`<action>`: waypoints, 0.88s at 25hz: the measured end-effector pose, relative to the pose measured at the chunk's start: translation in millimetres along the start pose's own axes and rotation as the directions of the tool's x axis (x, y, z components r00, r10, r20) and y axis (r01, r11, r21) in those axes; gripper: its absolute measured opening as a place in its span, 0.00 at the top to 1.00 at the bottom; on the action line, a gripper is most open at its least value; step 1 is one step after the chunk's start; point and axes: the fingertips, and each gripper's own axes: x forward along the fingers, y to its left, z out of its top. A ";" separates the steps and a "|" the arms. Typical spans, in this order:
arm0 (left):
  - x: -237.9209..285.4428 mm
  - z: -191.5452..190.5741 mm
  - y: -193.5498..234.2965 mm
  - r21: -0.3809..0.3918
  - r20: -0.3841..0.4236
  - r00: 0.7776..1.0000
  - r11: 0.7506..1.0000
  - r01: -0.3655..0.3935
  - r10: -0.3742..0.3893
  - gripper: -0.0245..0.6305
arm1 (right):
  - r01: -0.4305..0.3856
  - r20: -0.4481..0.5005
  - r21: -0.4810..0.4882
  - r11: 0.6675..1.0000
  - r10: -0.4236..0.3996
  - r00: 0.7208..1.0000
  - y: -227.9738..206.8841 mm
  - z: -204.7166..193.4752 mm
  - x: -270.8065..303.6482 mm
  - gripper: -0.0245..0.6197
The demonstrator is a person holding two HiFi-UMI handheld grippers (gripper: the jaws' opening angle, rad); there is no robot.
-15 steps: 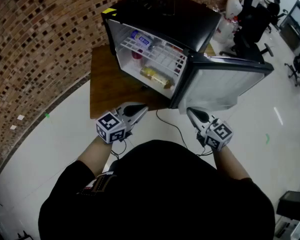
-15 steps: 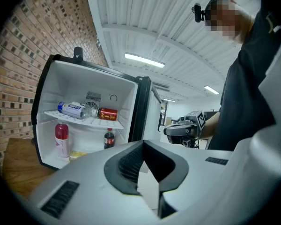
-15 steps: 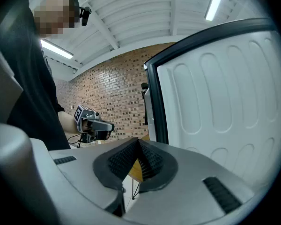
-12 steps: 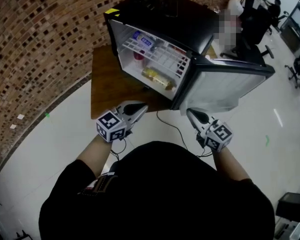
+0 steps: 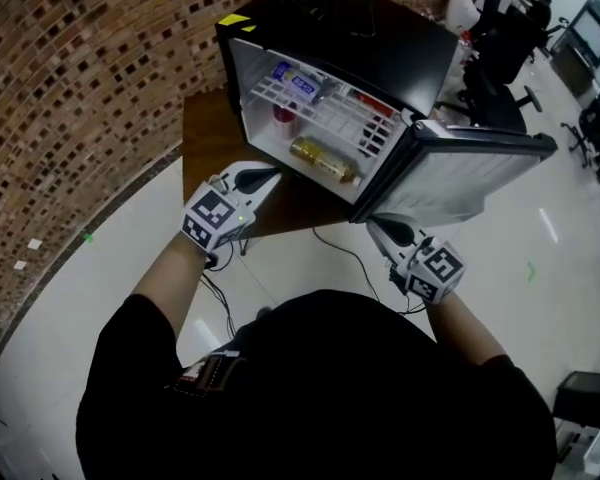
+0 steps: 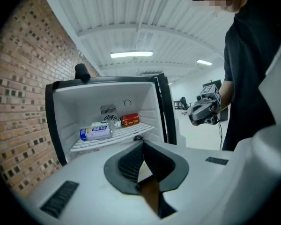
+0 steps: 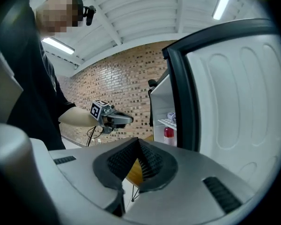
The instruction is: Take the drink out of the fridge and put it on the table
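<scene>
A black mini fridge [image 5: 360,28] stands on a wooden table [image 5: 205,138], its door [image 5: 470,173] swung open to the right. On its wire shelf lie a blue-and-white bottle [image 5: 286,72] [image 6: 94,132] and a red can [image 6: 130,120]. Under the shelf stands a red-capped drink [image 5: 283,114] [image 7: 168,136], and a yellowish bottle [image 5: 325,160] lies on the fridge floor. My left gripper [image 5: 270,174] [image 6: 143,144] is shut and empty, pointing into the fridge opening from just outside it. My right gripper [image 5: 373,223] [image 7: 138,142] is shut and empty below the door's lower edge.
A brick wall [image 5: 80,88] curves along the left. A black cable [image 5: 345,253] runs from the fridge down to the white floor. Office chairs [image 5: 500,48] stand at the far right behind the fridge. The open door blocks the way in from the right.
My left gripper has moved up and forward over the table toward the fridge opening. The right gripper has stayed below the door.
</scene>
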 end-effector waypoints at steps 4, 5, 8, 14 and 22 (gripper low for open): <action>14.6 10.4 44.2 0.161 -0.037 0.999 0.987 0.010 -0.004 0.96 | 0.024 -0.036 0.021 0.999 -0.023 0.999 20.0 1.6 18.6 0.94; 20.7 13.8 53.8 0.205 -0.045 0.999 0.979 0.018 -0.009 0.96 | 0.032 -0.046 0.017 0.999 -0.032 0.998 24.0 0.7 21.4 0.94; 42.0 16.4 79.1 0.327 -0.092 0.996 0.944 0.051 -0.022 0.81 | 0.068 -0.068 0.000 0.998 -0.068 0.995 30.8 -2.8 24.5 0.94; 92.8 7.5 123.0 0.558 -0.210 0.977 0.823 0.102 0.022 0.65 | 0.204 -0.100 0.007 0.979 -0.202 0.974 30.1 -10.9 2.9 0.94; 139.4 -12.4 150.1 0.698 -0.291 0.953 0.701 0.150 0.086 0.62 | 0.302 -0.148 0.033 0.953 -0.295 0.944 19.4 -24.6 -25.5 0.94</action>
